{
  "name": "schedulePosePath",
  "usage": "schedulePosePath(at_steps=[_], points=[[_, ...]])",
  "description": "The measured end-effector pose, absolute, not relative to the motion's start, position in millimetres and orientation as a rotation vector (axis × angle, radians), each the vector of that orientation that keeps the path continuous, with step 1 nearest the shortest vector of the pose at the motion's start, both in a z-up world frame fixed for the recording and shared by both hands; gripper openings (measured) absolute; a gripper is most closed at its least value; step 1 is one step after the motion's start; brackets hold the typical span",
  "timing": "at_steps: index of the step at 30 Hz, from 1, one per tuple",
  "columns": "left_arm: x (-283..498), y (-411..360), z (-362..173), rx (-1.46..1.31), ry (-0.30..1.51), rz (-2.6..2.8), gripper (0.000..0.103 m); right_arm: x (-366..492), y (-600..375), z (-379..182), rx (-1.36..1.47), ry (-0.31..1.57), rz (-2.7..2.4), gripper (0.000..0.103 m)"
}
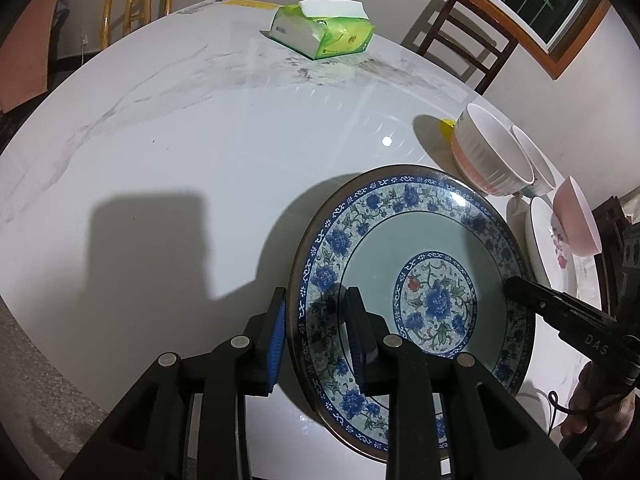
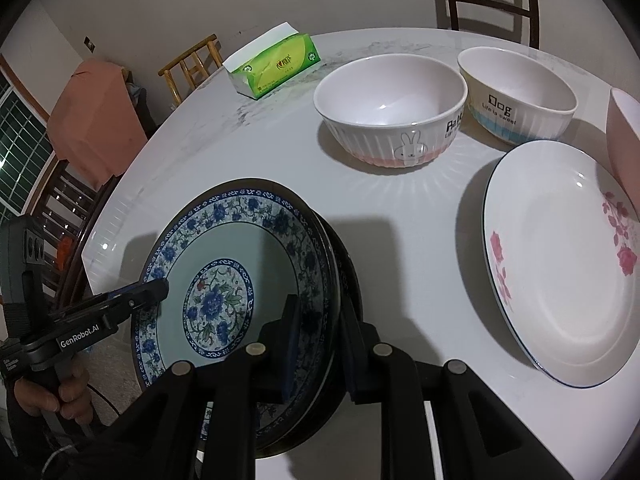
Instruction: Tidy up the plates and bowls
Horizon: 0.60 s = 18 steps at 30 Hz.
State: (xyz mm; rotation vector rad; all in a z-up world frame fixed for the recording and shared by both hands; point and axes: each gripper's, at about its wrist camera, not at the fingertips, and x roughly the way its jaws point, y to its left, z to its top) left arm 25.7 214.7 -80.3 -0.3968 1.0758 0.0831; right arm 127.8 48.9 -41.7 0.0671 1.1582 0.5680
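Observation:
A blue floral plate point(image 1: 416, 280) point(image 2: 240, 264) sits near the table's front edge, on top of a second dark-rimmed plate point(image 2: 348, 280). My left gripper point(image 1: 318, 332) straddles the plate's left rim, one finger outside and one inside, closed on it. My right gripper point(image 2: 320, 340) straddles the right rim of the same plate, closed on it. A rabbit bowl point(image 2: 390, 110) point(image 1: 490, 152), a "Dog" bowl point(image 2: 516, 94) point(image 1: 534, 160), a pink bowl point(image 2: 624, 140) point(image 1: 578, 216) and a white rose plate point(image 2: 560, 264) point(image 1: 550, 244) stand to the right.
A green tissue pack point(image 1: 324, 32) point(image 2: 276, 66) lies at the far side of the white marble table point(image 1: 180, 140). Chairs stand around the table. A small yellow object point(image 1: 446, 126) lies behind the rabbit bowl.

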Motion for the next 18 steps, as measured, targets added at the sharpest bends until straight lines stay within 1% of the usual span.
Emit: schedulePosePath(at_steps=[7,14,18], points=[[26.6,213.6,-79.9,-0.395,1.079,0.088,0.024,129.2,48.4,-41.1,0.063,1.164,0.567,0.021],[28.7,211.5,-77.1,-0.378,1.068,0.089,0.031,128.6,47.7,-40.4,0.057,1.159,0.563,0.021],[29.8,210.7,-77.6,-0.374,1.07,0.091,0.032,128.2,48.9,-39.8,0.043,1.155,0.559,0.021]])
